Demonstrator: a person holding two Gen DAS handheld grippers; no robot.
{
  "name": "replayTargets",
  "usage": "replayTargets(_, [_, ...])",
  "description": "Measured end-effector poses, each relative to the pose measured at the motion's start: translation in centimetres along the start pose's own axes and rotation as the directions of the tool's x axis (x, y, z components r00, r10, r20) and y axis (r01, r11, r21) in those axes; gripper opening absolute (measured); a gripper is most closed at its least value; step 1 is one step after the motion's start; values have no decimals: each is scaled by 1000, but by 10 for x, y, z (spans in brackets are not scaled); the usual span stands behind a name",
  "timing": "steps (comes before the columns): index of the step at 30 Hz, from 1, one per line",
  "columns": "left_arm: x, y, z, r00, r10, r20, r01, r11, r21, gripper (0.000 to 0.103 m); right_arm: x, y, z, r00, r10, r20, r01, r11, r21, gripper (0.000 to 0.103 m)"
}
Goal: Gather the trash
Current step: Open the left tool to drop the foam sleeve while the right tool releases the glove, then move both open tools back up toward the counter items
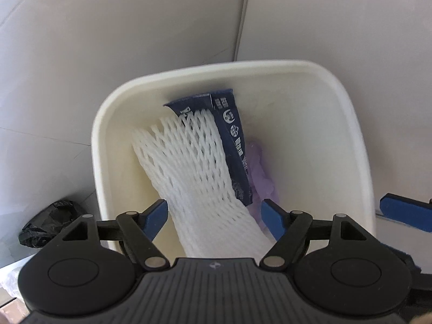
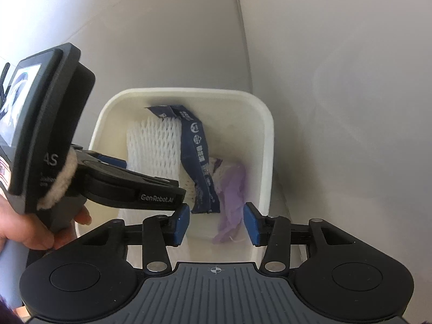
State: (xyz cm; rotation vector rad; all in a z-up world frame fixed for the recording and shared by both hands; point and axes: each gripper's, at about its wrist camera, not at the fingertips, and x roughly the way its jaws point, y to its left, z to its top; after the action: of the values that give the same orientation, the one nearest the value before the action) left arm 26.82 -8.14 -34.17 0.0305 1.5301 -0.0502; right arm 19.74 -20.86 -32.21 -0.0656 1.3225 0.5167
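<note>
On the far left of the left wrist view a crumpled black bag point(image 1: 44, 222) lies on the floor outside the white bin point(image 1: 189, 74). If it counts as trash, it is not yet collected and is easy to overlook from here.

The left tool point(image 1: 214, 216) points straight down over the bin with its jaws standing wide. The white foam net point(image 1: 189, 162) lies between the blue pads, but they do not press on it, so I judge it released. The net leans up the bin's wall with its near end high, close to the tool. The risk is that the soft mesh snags on a pad as the tool lifts and is dragged back over the rim.

Right of the net, the dark blue wrapper point(image 1: 235, 145) stands propped against the far wall, partly resting on the net. Any tug on the net would likely topple it, though it would probably stay inside.

Further right, the purple glove point(image 2: 232, 189) lies low in the bin. The right tool point(image 2: 216, 222) hovers above it, tilted steeply down, its jaws part open with nothing gripped. The glove is limp and could cling to a pad.

The two tools crowd the same opening. A careless withdrawal could knock one against the other or tip the light bin.
</note>
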Motion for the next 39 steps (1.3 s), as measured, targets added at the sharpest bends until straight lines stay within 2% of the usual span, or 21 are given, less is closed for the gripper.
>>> replayTargets(6, [-23, 4, -1, 1000, -20, 17, 20, 1000, -17, 78, -21, 1, -1, 1000, -1, 27, 1, 1000, 15, 44])
replayTargets(11, [-43, 4, -8, 999, -33, 40, 34, 999, -20, 80, -41, 3, -5, 999, -1, 36, 0, 1000, 10, 52])
replayTargets(22, [-72, 3, -27, 996, -35, 84, 36, 999, -2, 83, -77, 6, -22, 997, 7, 71, -8, 1000, 4, 57])
replayTargets(31, [-103, 0, -44, 991, -45, 123, 42, 999, 25, 91, -103, 20, -37, 995, 5, 100, -1, 999, -37, 67])
replayTargets(34, [-115, -1, -49, 989, -50, 139, 46, 998, 32, 96, -111, 26, -42, 994, 1, 106, 6, 998, -69, 71])
replayTargets(37, [-126, -2, -53, 987, -41, 152, 33, 998, 52, 101, -124, 31, -47, 993, -6, 118, 18, 994, -105, 72])
replayTargets(39, [-134, -3, -55, 986, -31, 162, 21, 998, 63, 102, -134, 34, -49, 990, -10, 142, 28, 992, -120, 76])
